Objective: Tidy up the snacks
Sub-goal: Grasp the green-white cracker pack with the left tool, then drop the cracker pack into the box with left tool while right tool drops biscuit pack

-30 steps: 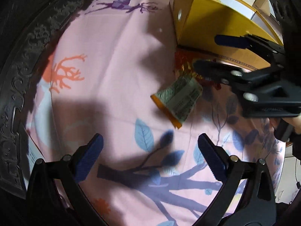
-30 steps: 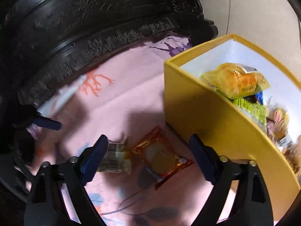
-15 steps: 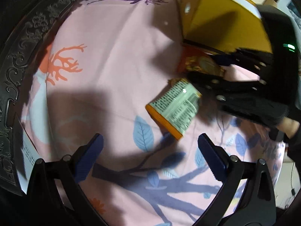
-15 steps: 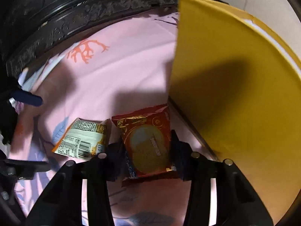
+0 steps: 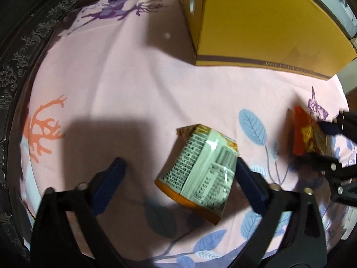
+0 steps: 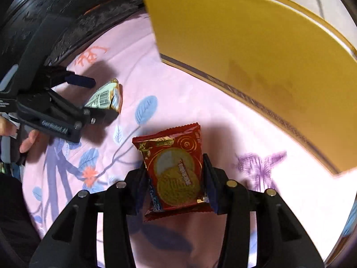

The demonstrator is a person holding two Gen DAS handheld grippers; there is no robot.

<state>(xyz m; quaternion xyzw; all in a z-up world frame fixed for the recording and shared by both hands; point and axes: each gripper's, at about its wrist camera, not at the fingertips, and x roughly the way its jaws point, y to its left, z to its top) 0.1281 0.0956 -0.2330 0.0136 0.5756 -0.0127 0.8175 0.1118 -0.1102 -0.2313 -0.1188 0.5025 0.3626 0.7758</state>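
My right gripper (image 6: 175, 183) is shut on a red cookie packet (image 6: 176, 169) and holds it above the pink cloth; it also shows at the right edge of the left wrist view (image 5: 306, 135). An orange and white snack packet (image 5: 198, 172) lies on the cloth, label side up. My left gripper (image 5: 178, 185) is open around it, the right finger touching its edge, the left finger apart from it. The same packet shows in the right wrist view (image 6: 107, 97). The yellow box (image 5: 256, 22) stands behind, its side facing me.
A pink patterned cloth (image 5: 111, 78) covers the surface. A dark carved wooden frame (image 5: 20, 55) curves along the left. The yellow box wall (image 6: 256, 51) fills the upper right of the right wrist view.
My right gripper closed on the red cookie packet and lifted it away from the box. My left gripper moved forward so its open fingers now flank the orange and white packet.
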